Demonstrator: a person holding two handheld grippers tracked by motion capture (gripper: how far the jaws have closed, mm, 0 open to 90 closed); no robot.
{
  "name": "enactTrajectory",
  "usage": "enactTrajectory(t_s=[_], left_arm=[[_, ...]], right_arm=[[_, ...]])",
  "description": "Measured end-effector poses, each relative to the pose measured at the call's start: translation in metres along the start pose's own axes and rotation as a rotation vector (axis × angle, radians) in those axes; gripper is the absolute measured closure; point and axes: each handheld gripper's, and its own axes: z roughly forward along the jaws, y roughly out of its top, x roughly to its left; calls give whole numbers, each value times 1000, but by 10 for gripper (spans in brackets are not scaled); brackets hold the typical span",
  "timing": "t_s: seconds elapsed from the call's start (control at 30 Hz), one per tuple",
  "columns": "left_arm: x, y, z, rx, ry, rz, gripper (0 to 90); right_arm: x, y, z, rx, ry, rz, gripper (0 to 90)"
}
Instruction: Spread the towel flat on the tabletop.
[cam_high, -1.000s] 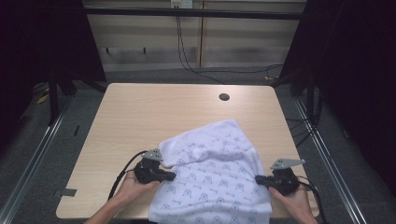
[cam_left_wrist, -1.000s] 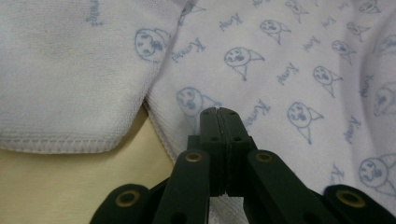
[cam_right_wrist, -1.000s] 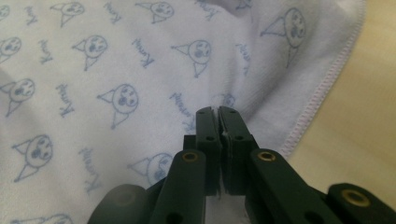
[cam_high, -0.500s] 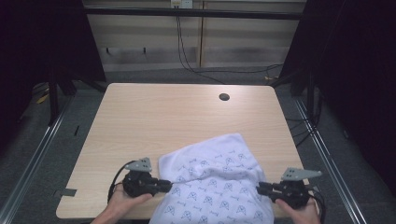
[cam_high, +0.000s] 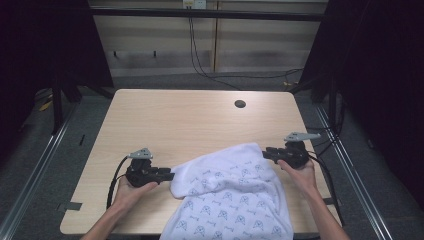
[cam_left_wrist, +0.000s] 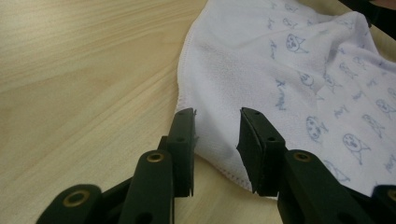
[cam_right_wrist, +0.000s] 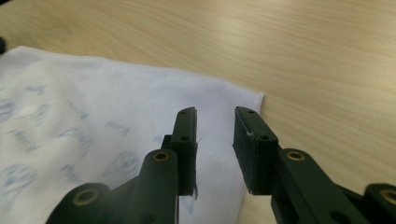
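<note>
your right gripper (cam_high: 270, 152) has moved up towel (cam_high: 235, 200) edge; both jaws just opened, left gripper (cam_high: 167, 175) too, cloth released.

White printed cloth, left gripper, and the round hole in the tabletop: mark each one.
white printed cloth (cam_high: 232, 200), high view, middle of the patterned fabric.
left gripper (cam_high: 169, 175), high view, between its jaw tips beside the cloth's edge.
round hole (cam_high: 240, 104), high view, centre of the dark opening in the tabletop.
</note>
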Motion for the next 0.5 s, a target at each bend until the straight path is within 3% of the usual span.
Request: enactTrajectory(t_s=[0.07, 0.23, 0.27, 0.37, 0.43, 0.5], left_arm=[[3, -2, 1, -2, -13, -34, 637], [3, -2, 9, 32, -5, -28, 638], [3, -1, 11, 39, 5, -16, 656], [1, 1, 15, 39, 16, 22, 878], [1, 7, 15, 39, 35, 44, 887], [7, 11, 16, -2, 22, 9, 887]], right_arm=[[-5, 5, 13, 11, -6, 4, 686], [-14, 13, 39, 28, -9, 22, 622], [-15, 13, 43, 29, -13, 32, 614], [-14, 13, 50, 27, -17, 40, 587], [-14, 13, 53, 38, -36, 38, 567], [-15, 13, 56, 48, -50, 41, 543]])
